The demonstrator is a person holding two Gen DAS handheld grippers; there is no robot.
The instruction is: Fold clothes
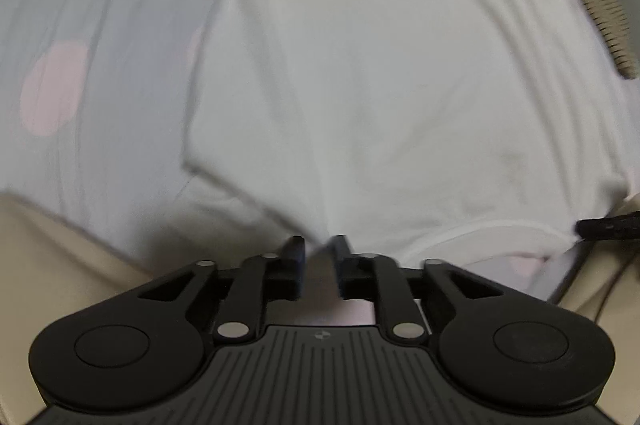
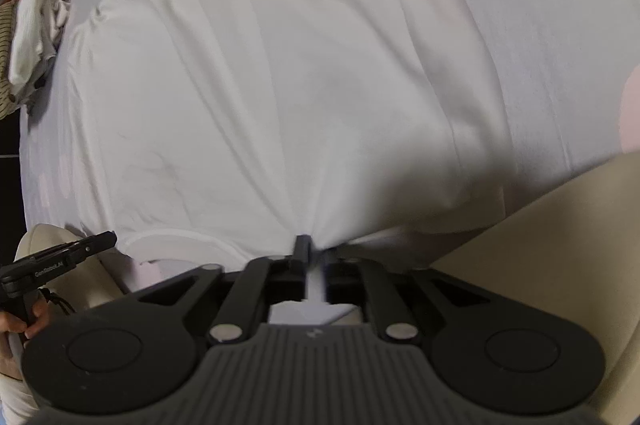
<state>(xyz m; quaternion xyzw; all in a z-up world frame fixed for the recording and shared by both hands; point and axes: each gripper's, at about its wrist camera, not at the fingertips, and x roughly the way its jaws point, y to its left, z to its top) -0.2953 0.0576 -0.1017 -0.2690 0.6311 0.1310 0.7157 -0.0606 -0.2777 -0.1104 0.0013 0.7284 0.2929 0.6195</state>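
Right at the near edge, the right gripper (image 2: 314, 249) pitches steeply down with its jaws clamped on a pinch of the white garment's (image 2: 280, 85) hem, cloth bunched and radiating creases from the bite. The left gripper (image 1: 318, 245) also noses down at the same hem, jaws drawn close with a sliver of white cloth between them; whether the pads truly press it, I cannot tell through the blur. This looks like the grab before a fold: both bottom corners taken, next call is to lift together and carry the hem up toward the collar, keeping the edge taut and level. Beyond, the garment lies spread flat on the spotted bedsheet (image 2: 560, 25), and far off a heap of other clothes (image 2: 36, 25) waits at the bed's edge
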